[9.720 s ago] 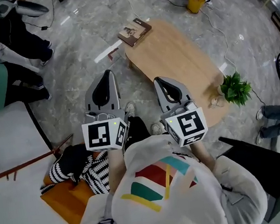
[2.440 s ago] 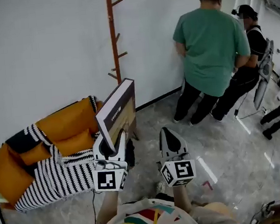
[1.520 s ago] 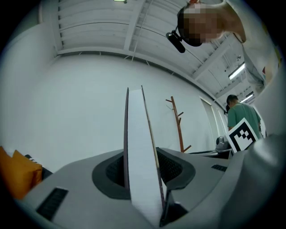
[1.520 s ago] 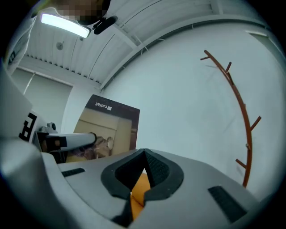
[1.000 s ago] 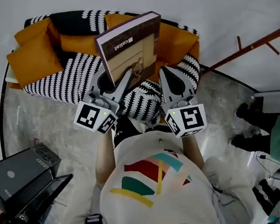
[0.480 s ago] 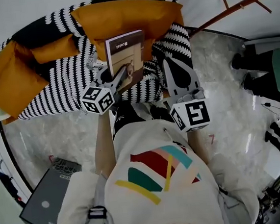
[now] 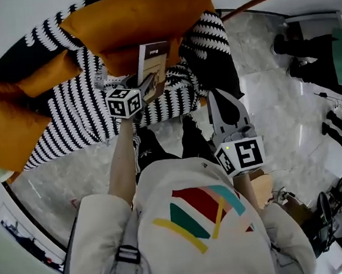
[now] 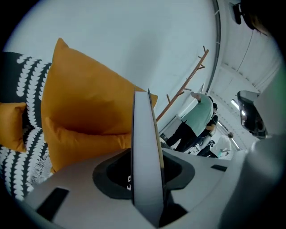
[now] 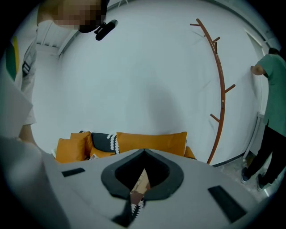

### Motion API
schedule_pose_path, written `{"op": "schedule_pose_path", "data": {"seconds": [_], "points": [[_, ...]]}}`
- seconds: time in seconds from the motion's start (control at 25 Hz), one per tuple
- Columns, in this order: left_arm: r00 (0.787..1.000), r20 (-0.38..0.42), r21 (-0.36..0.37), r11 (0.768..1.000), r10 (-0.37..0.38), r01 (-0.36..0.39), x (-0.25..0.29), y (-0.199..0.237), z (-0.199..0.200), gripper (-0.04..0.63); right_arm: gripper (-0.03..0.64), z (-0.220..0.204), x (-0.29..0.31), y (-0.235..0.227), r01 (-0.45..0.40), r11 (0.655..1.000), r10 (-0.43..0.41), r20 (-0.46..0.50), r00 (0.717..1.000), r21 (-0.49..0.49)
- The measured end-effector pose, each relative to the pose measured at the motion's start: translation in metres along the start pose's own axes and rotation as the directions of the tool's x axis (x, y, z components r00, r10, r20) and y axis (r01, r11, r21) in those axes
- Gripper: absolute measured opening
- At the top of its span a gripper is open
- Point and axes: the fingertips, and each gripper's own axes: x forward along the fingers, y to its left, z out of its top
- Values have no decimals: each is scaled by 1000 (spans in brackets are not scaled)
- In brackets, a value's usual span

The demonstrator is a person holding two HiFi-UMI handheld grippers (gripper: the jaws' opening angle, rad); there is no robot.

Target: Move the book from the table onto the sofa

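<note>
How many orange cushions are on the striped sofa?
4: large cushion at the back, smaller cushion below it beside the book, left cushion and far-left cushion. More may be hidden.

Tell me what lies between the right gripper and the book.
Only the sofa's black-and-white striped cover lies between the right gripper and the book, with nothing else on that stretch; the head view shows it.

Black-and-white wavy stripes covering sofa [image 7: 66, 113]; plain orange colouring cushions [image 7: 136, 22]. Tan-brown cover, white top band showing on book [image 7: 154, 66]. Grey shells, black pads, black-and-white square markers showing on left hand-held gripper [image 7: 144, 85] and right hand-held gripper [image 7: 216, 99]. Grey marble veining running across floor [image 7: 278, 123]. White covering wall [image 9: 134, 67]. Reddish brown colouring coat stand [image 9: 219, 89]. Cream with red, teal, yellow stripes showing on person's shirt [image 7: 197, 221].
</note>
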Motion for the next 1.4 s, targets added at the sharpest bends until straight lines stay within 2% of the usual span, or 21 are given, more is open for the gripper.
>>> {"op": "schedule_pose_path", "data": {"seconds": [0.16,0.32,0.4,0.48,0.52,0.56,0.6,0.72,0.84,1.0,1.2,1.4], "points": [[998,-61,2,1000,-7,7,22,20,-20,161,3,-15,-2,16,21,1000,-21,-44,999,5],[995,-61,36,997,75,-73,29,42,-31,163,3,-24,-6,18,61,998,-60,-39,997,15],[992,-57,92,990,109,-103,29,45,-34,163,3,-24,-9,13,93,995,-92,-25,995,34],[984,-50,191,969,169,-156,27,48,-30,182,3,-23,-10,9,108,992,-108,-10,994,63],[977,-27,235,951,210,-198,25,50,-24,222,3,-23,-11,8,113,991,-113,-4,994,74],[969,6,266,933,248,-241,22,52,-17,295,3,-22,-12,6,117,990,-118,3,993,81],[960,39,284,918,277,-276,19,53,-10,345,3,-22,-13,4,121,989,-122,8,992,84],[944,109,320,888,312,-331,8,47,12,384,3,-17,-17,3,122,989,-125,27,992,80],[936,189,349,870,297,-347,-12,29,47,385,3,-8,-21,1,127,988,-133,59,989,88],[913,316,341,867,257,-362,-46,0,100,385,3,16,-22,1,125,984,-142,132,981,123],[859,480,337,866,180,-369,-100,-41,164,385,3,48,-12,15,101,990,-121,213,970,102],[796,597,387,834,98,-393,-160,-96,210,383,3,75,-1,30,77,993,-101,288,952,95]]}}
